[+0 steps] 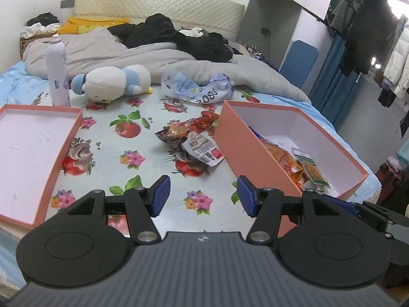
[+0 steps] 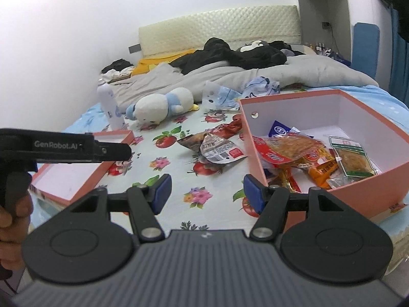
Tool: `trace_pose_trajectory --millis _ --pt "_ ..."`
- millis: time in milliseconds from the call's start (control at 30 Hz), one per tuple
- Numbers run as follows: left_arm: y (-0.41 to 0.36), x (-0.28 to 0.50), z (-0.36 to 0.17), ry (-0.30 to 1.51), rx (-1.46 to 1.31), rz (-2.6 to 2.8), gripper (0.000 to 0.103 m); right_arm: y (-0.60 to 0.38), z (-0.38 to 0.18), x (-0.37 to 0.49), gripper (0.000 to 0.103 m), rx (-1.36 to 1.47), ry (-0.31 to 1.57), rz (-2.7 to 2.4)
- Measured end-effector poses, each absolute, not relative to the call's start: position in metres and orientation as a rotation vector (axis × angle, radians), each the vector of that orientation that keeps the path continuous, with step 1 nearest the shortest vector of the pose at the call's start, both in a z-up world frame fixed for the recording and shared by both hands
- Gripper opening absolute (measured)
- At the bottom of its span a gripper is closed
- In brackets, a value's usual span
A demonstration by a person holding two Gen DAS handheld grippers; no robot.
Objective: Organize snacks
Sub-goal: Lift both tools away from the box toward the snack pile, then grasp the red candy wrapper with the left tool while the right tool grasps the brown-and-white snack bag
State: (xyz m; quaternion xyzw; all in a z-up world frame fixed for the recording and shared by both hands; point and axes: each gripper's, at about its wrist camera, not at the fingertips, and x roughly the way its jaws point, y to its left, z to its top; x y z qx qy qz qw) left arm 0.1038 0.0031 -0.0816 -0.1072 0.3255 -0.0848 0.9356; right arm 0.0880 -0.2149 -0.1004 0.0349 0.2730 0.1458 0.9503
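**Both claws spread, snacks on the bed and in the box**

Your left gripper (image 1: 203, 195) is spread wide, nothing btw its blue pads (image 1: 160, 194). It hovers above the flowered sheet (image 1: 143, 163). The loose snack packets (image 1: 190, 140) lie ahead of it, a little to the right of centre and apart from the pads: a white packet with a red label on top, brown and red ones behind it. They lie just beside the left wall of the pink box (image 1: 245, 148). That box is to the right of the claw, and its near corner is close to the right pad.

Your right gripper (image 2: 207, 194) is also spread, holding nothing. In this view the packets (image 2: 217, 145) lie ahead, near centre, left of the box (image 2: 378, 186). Inside the box you see an orange packet (image 2: 296, 148), a green-edged clear packet (image 2: 352, 158) and a blue-white one (image 2: 280, 129) at the back, w/ more under them.

The box lid (image 1: 33, 148) lies open side up at the left. A plush toy (image 1: 115, 83), a spray can (image 1: 57, 71) and a crumpled plastic bag (image 1: 202, 87) are further back.
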Motion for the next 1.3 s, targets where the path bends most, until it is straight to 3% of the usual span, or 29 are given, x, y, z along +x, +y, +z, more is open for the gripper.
trace_pose_trajectory --millis 767,1067,1167,1200,1267,1300 --pt "0.055 0.208 -0.136 0.777 -0.283 -0.101 0.063 -0.174 -0.137 0.155 0.064 -0.057 0.565 0.310" --pt "0.076 0.281 -0.163 0.800 -0.378 -0.123 0.076 -0.153 -0.153 0.202 0.064 -0.119 0.561 0.320" --pt "0.081 0.304 -0.166 0.774 -0.409 -0.127 0.084 -0.144 -0.159 0.218 0.065 -0.134 0.570 0.333" --pt "0.082 0.313 -0.169 0.773 -0.423 -0.132 0.084 -0.140 -0.163 0.224 0.066 -0.152 0.573 0.331" --pt "0.082 0.330 -0.175 0.789 -0.444 -0.144 0.085 -0.133 -0.171 0.234 0.081 -0.193 0.569 0.314" --pt "0.082 0.340 -0.179 0.803 -0.452 -0.153 0.085 -0.130 -0.176 0.240 0.081 -0.205 0.572 0.314"
